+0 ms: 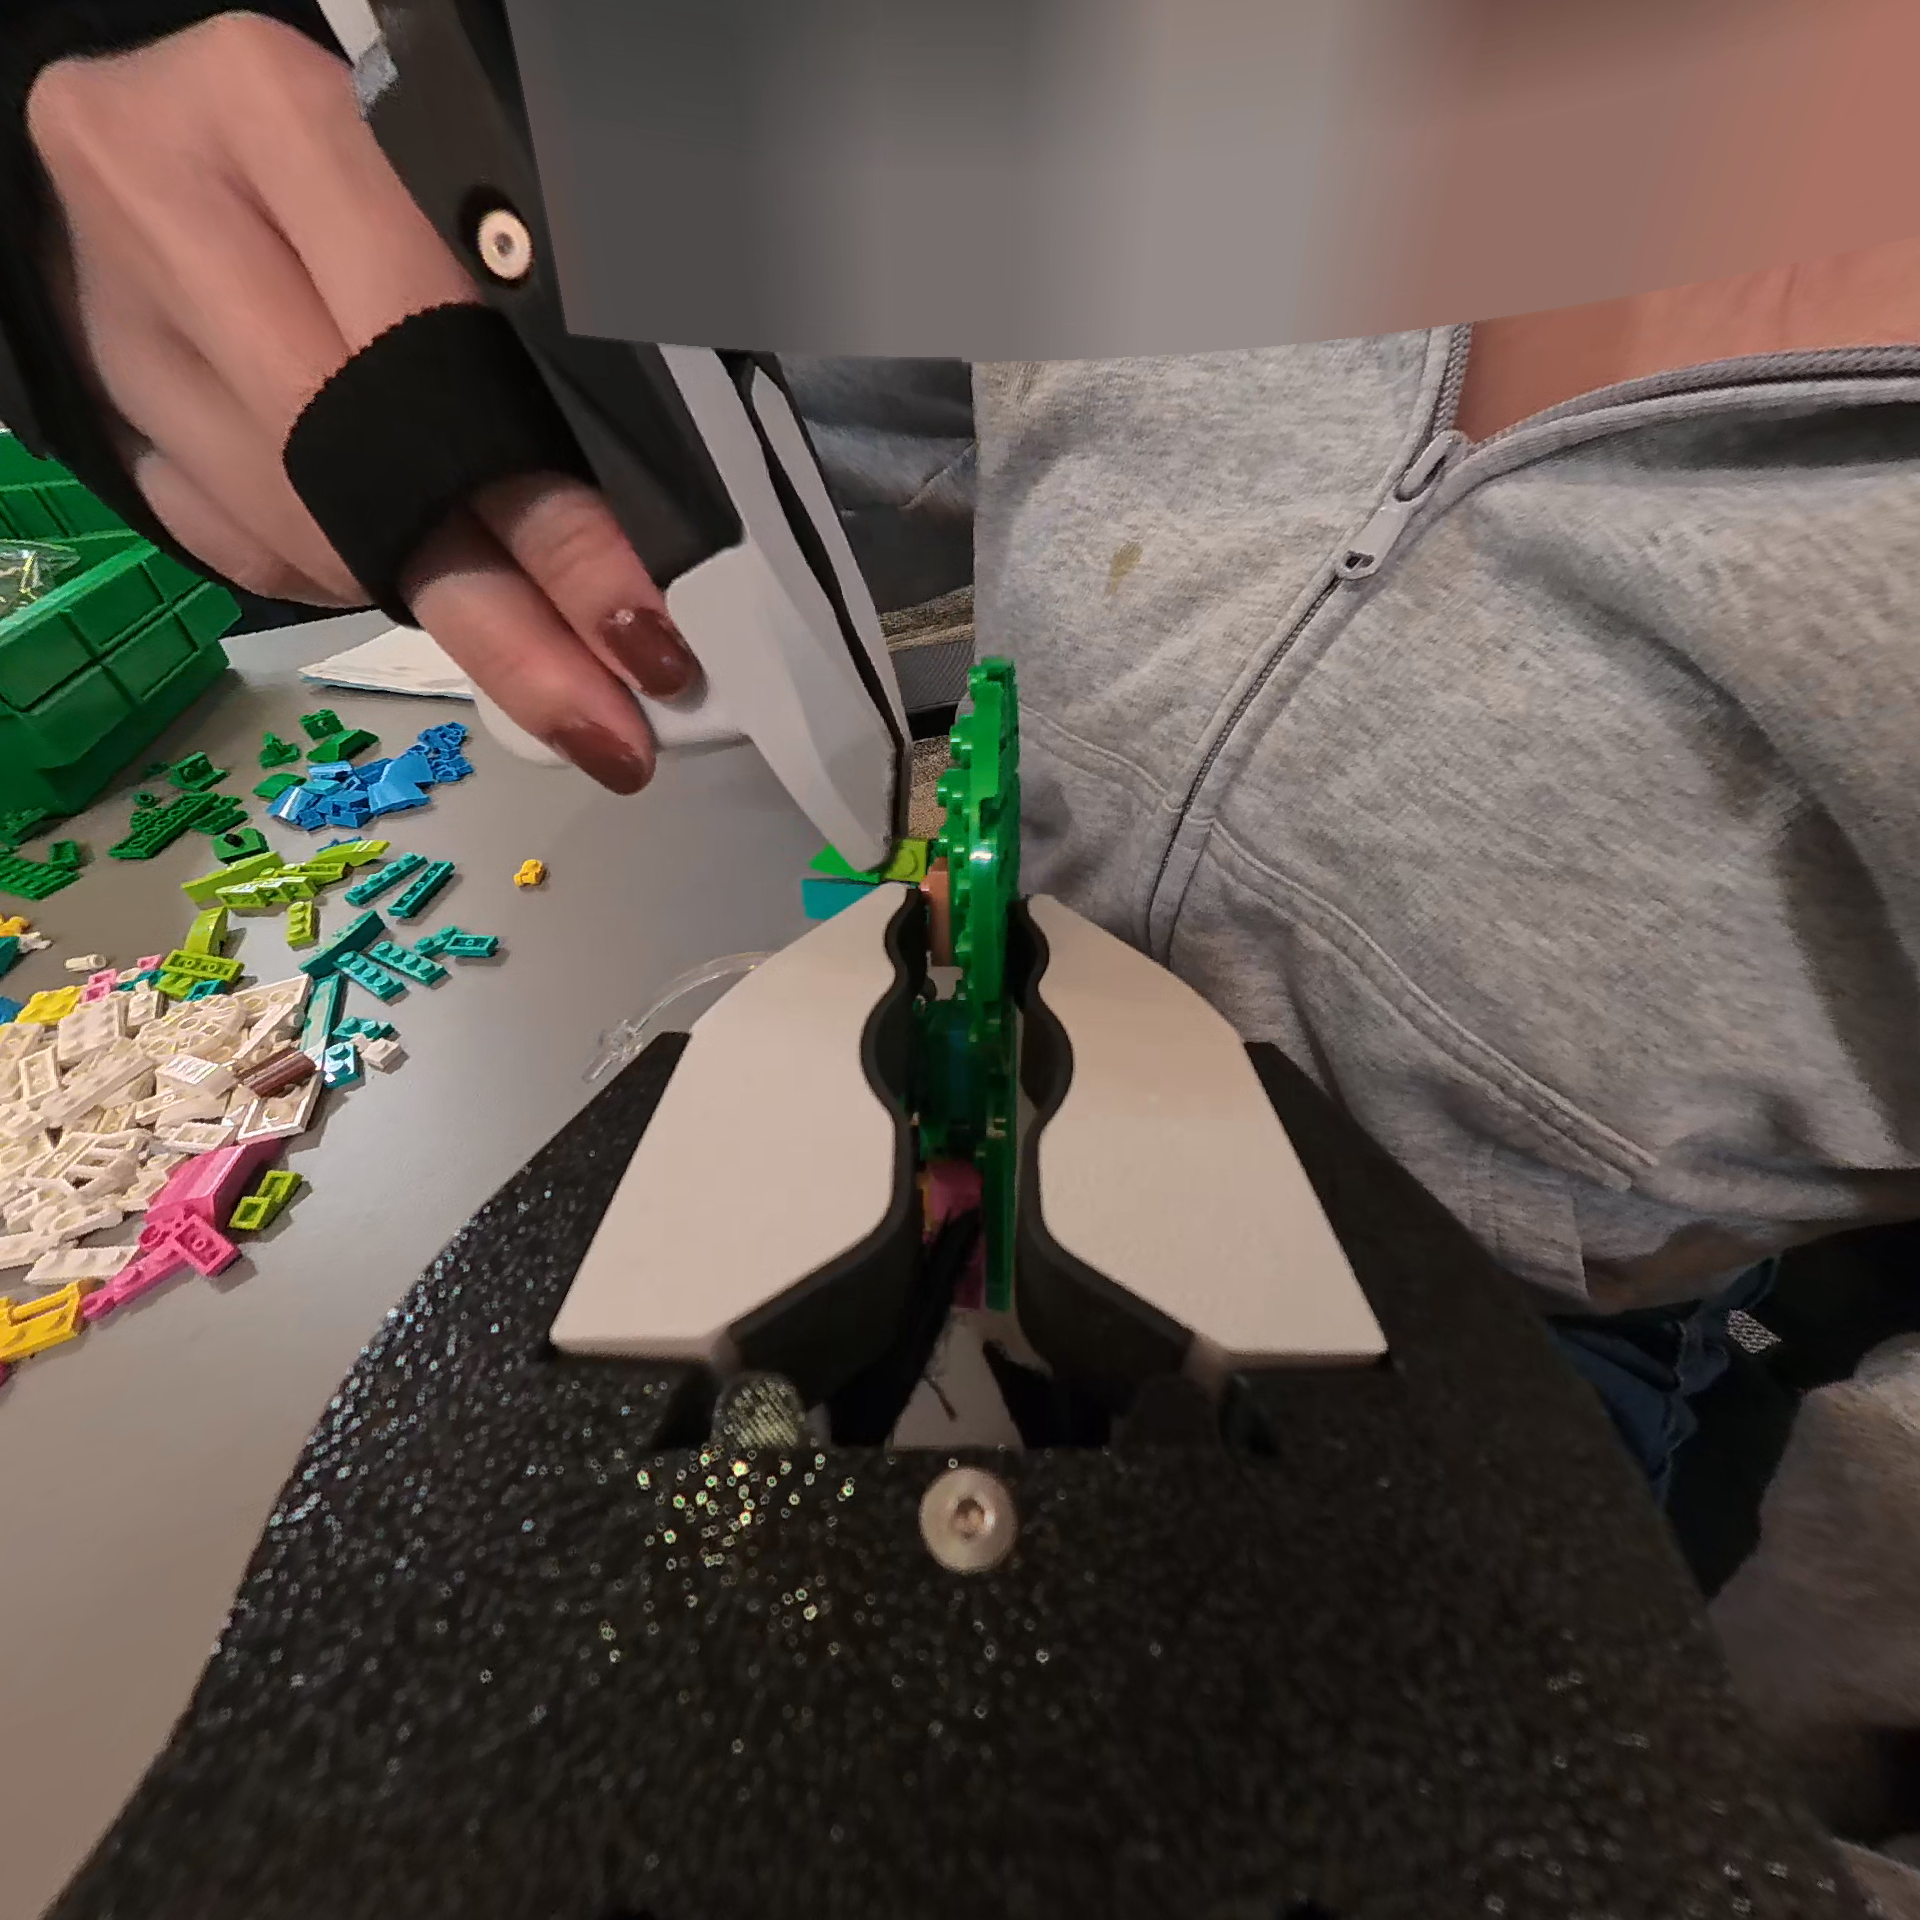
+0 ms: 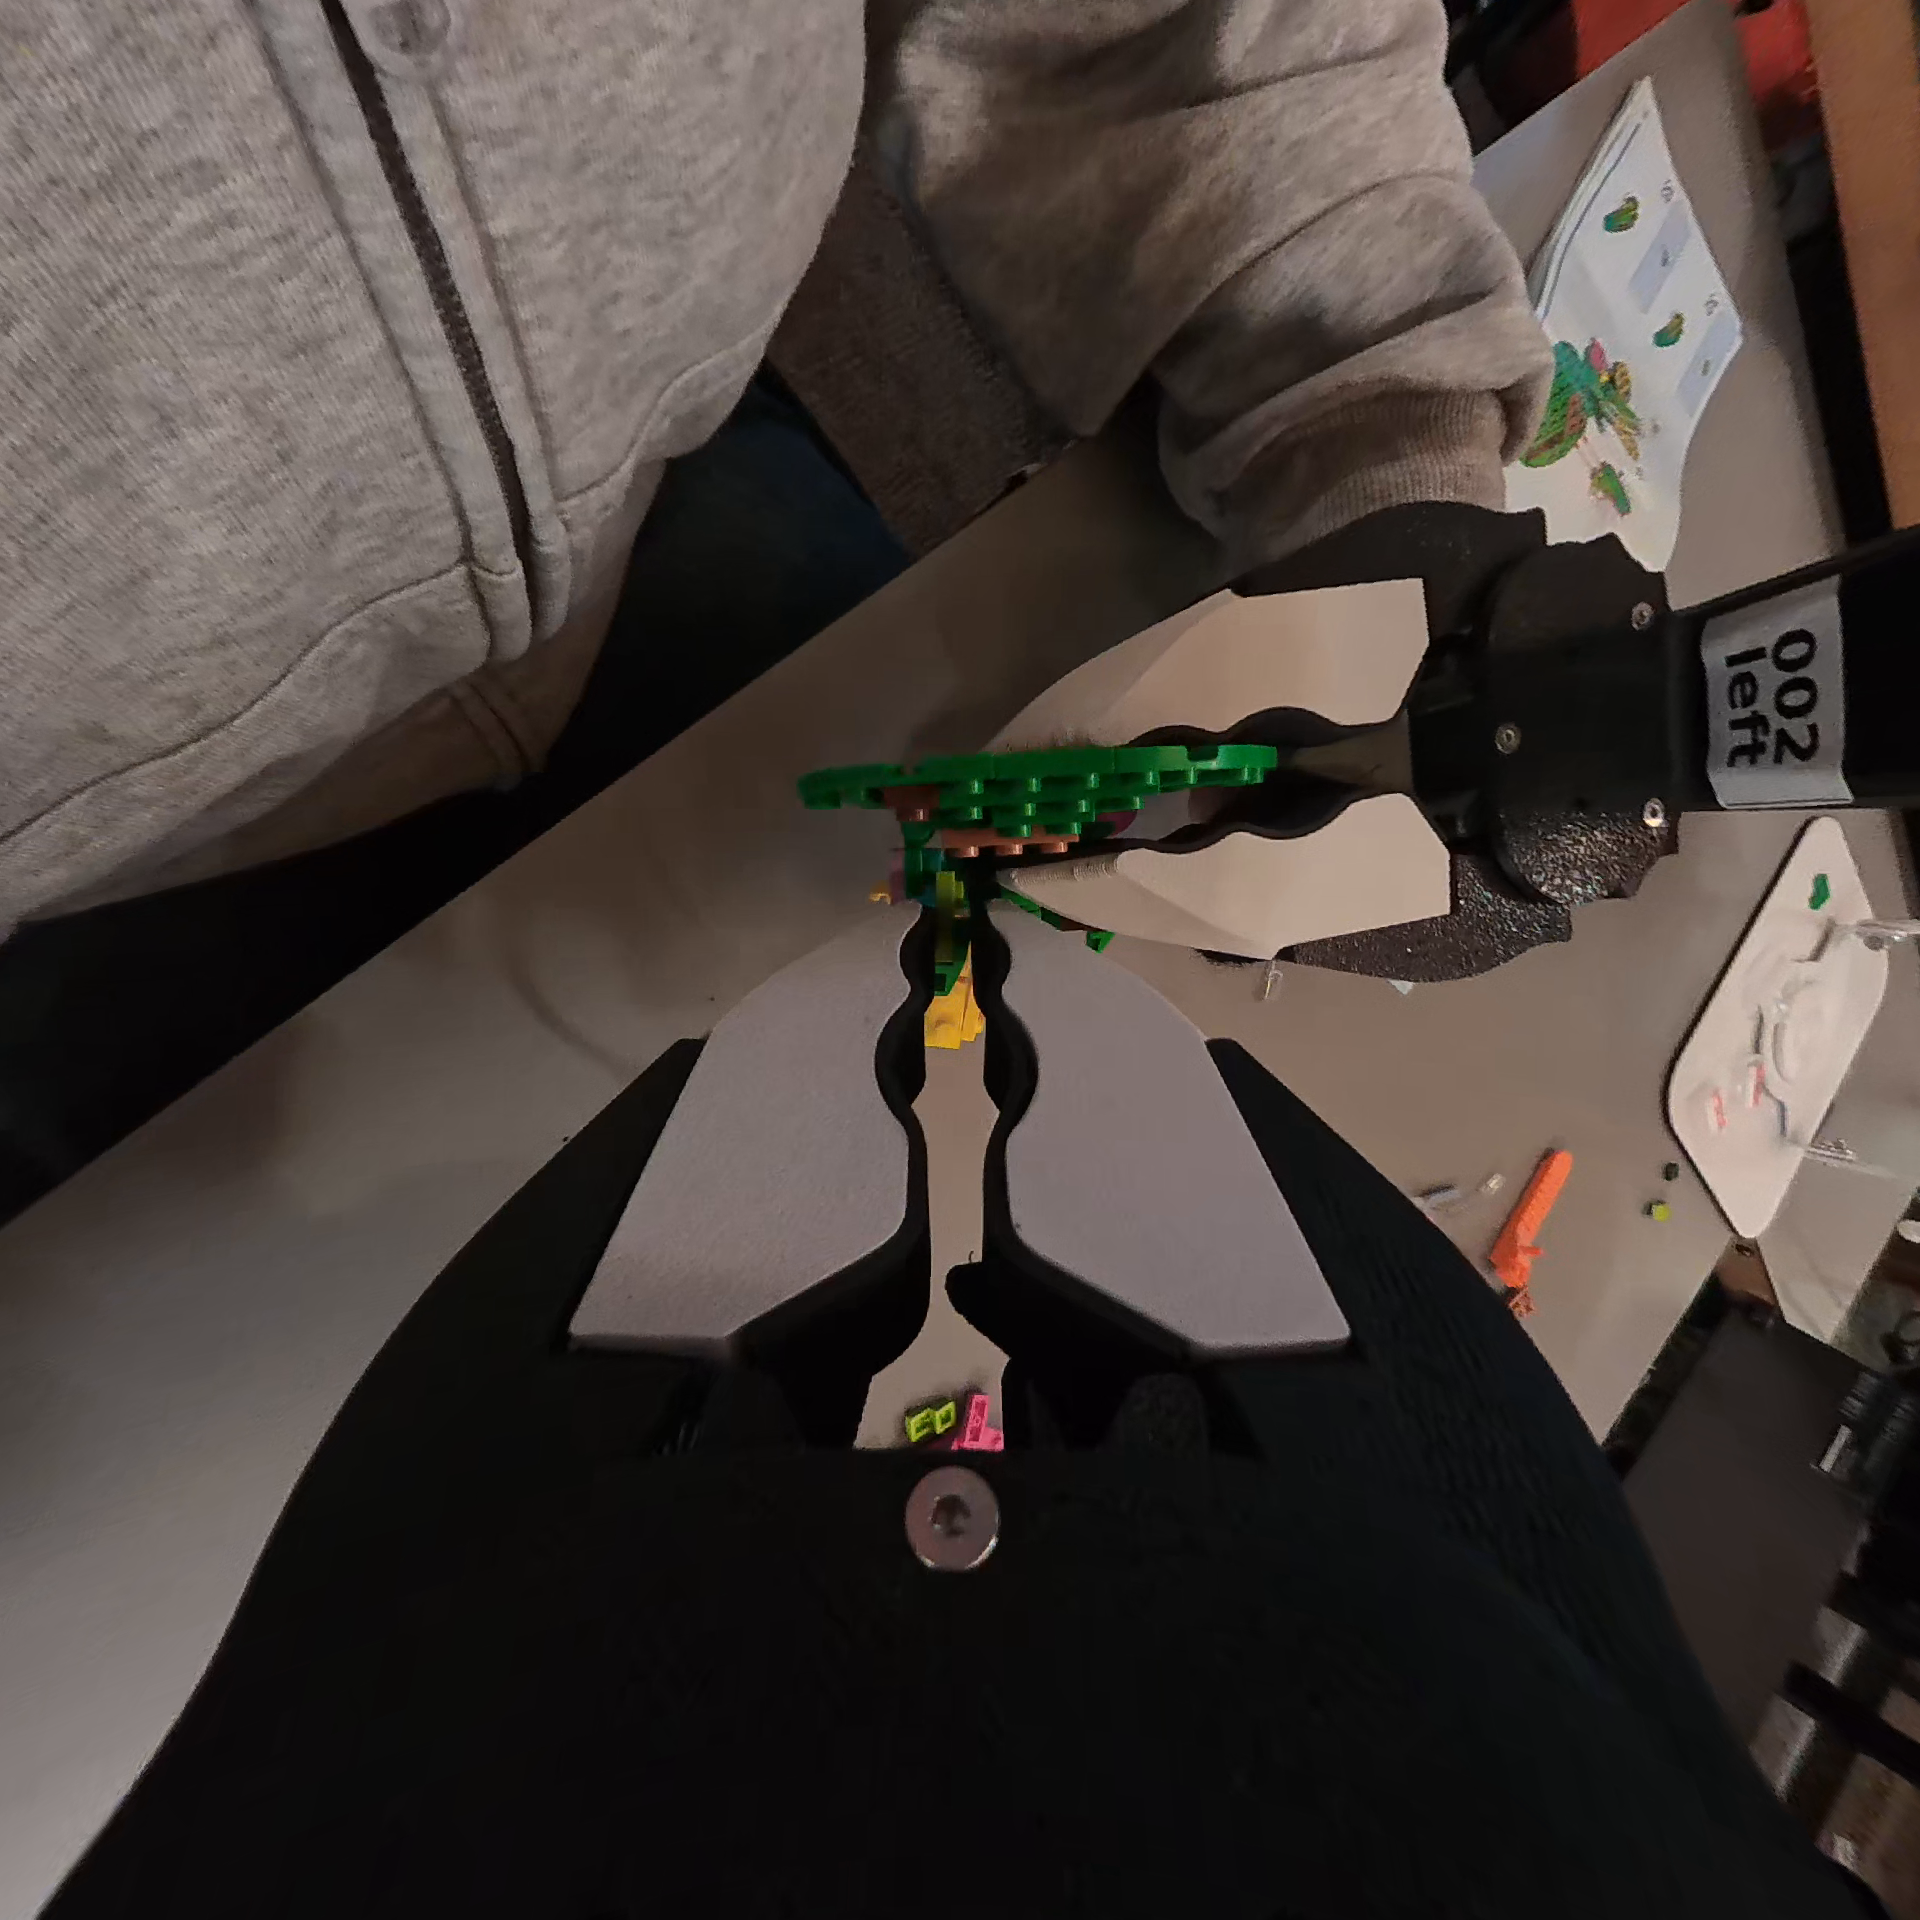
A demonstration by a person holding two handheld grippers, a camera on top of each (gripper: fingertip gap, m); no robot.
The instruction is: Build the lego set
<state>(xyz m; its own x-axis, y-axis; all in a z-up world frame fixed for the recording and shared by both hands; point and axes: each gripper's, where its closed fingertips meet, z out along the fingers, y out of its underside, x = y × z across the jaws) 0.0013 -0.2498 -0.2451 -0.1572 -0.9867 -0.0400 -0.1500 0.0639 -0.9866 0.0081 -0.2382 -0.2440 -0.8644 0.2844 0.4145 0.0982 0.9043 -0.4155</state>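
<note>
My left gripper (image 1: 971,914) is shut on a green brick plate build (image 1: 982,790) and holds it edgewise above the grey table (image 1: 582,810). Brown, teal and pink bricks sit on the build's left face. My right gripper (image 1: 883,844) comes in from the upper left. Its tips are closed on a lime-green piece (image 1: 909,860) on that face. In the right wrist view the right gripper (image 2: 951,925) pinches the lime-green piece (image 2: 945,896) under the green build (image 2: 1039,790), which the left gripper (image 2: 1039,821) holds from the right.
Loose bricks lie in piles on the left: white (image 1: 135,1081), blue (image 1: 364,779), teal (image 1: 405,935) and pink (image 1: 197,1205). A green bin (image 1: 94,644) stands behind them. A booklet (image 2: 1621,291), a white tray (image 2: 1766,1039) and an orange tool (image 2: 1532,1216) lie to the right. A person in a grey hoodie (image 1: 1455,831) is close behind.
</note>
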